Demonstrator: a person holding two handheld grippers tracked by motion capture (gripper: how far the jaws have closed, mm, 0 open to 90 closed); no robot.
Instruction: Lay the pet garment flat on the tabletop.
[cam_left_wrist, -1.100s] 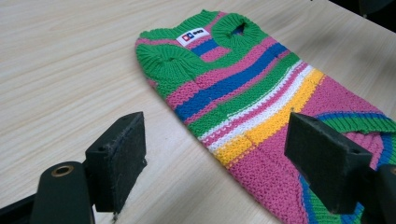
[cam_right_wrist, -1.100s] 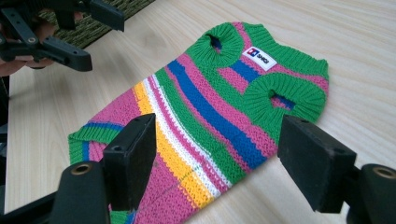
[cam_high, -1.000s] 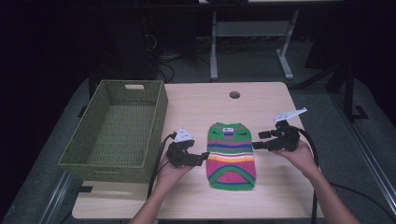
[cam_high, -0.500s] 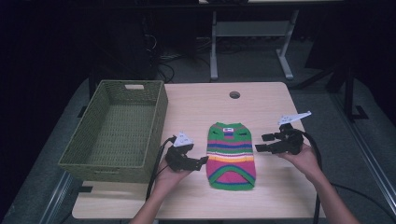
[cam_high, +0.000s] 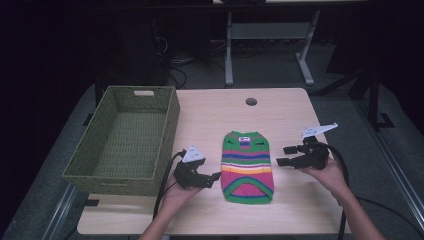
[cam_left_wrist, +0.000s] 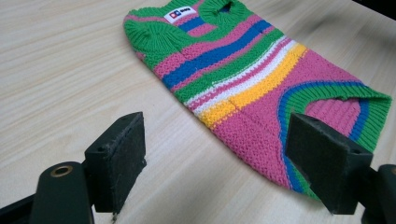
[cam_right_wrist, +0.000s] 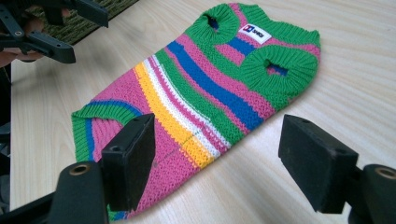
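Both hands have drifted slightly toward the near edge of the table (cam_high: 210, 110) since the earlier frames, and the left gripper (cam_high: 216, 176) now sits a little lower beside the sweater's hem than it did. Its jaws stand wide apart with nothing between them, aimed at the lower left edge of the small striped sweater (cam_high: 247, 166), close to it but not touching. Seen from the left gripper view, the sweater (cam_left_wrist: 243, 79) lies flat on the wood just ahead of the pads.

Opposite, the right gripper (cam_high: 285, 156) hangs just off the sweater's right edge, its jaws also spread wide and empty. From the right gripper view the sweater (cam_right_wrist: 201, 98) spreads out flat ahead, and the left gripper (cam_right_wrist: 70, 32) shows beyond it.

A green woven basket (cam_high: 125, 137) stands well to the left of the sweater, near the left hand (cam_high: 175, 192). A round cable hole (cam_high: 251, 102) sits in the tabletop farther back. Nothing lies between either gripper and the sweater.
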